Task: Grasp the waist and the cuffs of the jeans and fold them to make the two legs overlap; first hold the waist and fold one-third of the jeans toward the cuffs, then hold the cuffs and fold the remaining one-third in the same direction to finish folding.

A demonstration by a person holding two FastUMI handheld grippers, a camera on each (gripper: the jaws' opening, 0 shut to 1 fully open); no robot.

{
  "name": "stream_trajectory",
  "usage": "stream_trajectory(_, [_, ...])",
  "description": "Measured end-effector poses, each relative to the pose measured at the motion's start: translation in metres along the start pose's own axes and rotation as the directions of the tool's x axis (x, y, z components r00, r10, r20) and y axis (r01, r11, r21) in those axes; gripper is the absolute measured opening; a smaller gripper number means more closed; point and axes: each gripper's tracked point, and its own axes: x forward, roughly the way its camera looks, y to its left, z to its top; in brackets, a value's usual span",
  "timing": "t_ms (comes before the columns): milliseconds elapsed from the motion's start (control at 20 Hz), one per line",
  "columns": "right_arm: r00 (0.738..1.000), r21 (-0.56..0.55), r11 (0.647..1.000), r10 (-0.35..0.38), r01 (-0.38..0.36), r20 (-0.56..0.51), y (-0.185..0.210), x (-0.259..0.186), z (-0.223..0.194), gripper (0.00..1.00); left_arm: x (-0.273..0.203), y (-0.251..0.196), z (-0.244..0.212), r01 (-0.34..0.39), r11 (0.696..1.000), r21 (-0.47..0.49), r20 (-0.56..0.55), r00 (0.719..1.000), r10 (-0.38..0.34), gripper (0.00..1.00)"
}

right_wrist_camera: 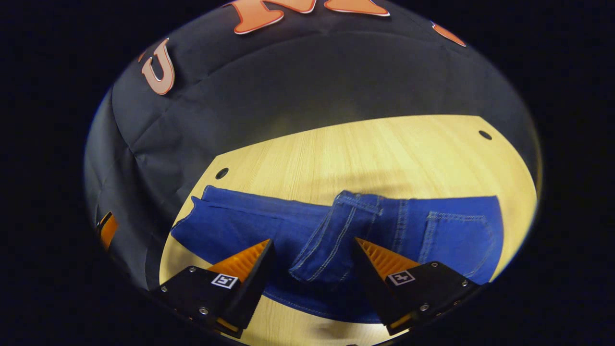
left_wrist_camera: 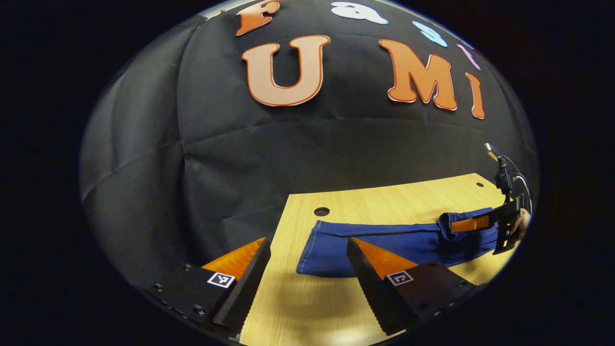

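Both claws stand apart, empty. Just beyond the right claw (right_wrist_camera: 310,269), the jeans (right_wrist_camera: 432,230) lie on the counter (right_wrist_camera: 384,149), waist seemingly folded over. Ahead of the left claw (left_wrist_camera: 307,269), the cuffs (left_wrist_camera: 319,252) probably await their fold.

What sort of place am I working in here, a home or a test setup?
Most likely a staged recording booth, not a home: a bare wooden table with drilled holes, a black cloth wall draped close behind it, and just one pair of blue jeans laid out.
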Motion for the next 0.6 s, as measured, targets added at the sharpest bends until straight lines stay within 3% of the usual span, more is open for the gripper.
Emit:
stream_trajectory(100, [0.999, -0.030, 0.999, -0.012, 0.013, 0.029, -0.015, -0.017, 0.017, 0.98, -0.001, 0.004, -0.012, 0.023, 0.998, -0.053, -0.040, 0.999, -0.025, 0.98])
stream_trajectory(200, [0.998, -0.054, 0.998, -0.013, 0.016, 0.053, -0.029, -0.038, 0.034, 0.98, -0.003, 0.002, -0.034, 0.058, 0.984, -0.170, -0.113, 0.991, -0.078, 0.98])
stream_trajectory(350, [0.997, -0.082, 0.996, -0.010, 0.016, 0.070, -0.048, -0.067, 0.050, 0.98, 0.004, 0.002, -0.062, 0.057, 0.913, -0.403, -0.188, 0.972, -0.144, 0.98])
stream_trajectory(450, [0.996, -0.100, 0.994, -0.028, 0.036, 0.082, -0.064, -0.079, 0.058, 0.98, 0.014, 0.000, -0.074, 0.033, 0.823, -0.567, -0.212, 0.960, -0.185, 0.98])
stream_trajectory(600, [0.996, -0.097, 0.994, -0.037, 0.045, 0.085, -0.081, -0.095, 0.060, 0.98, 0.039, 0.005, -0.089, -0.055, 0.604, -0.795, -0.224, 0.952, -0.209, 0.98])
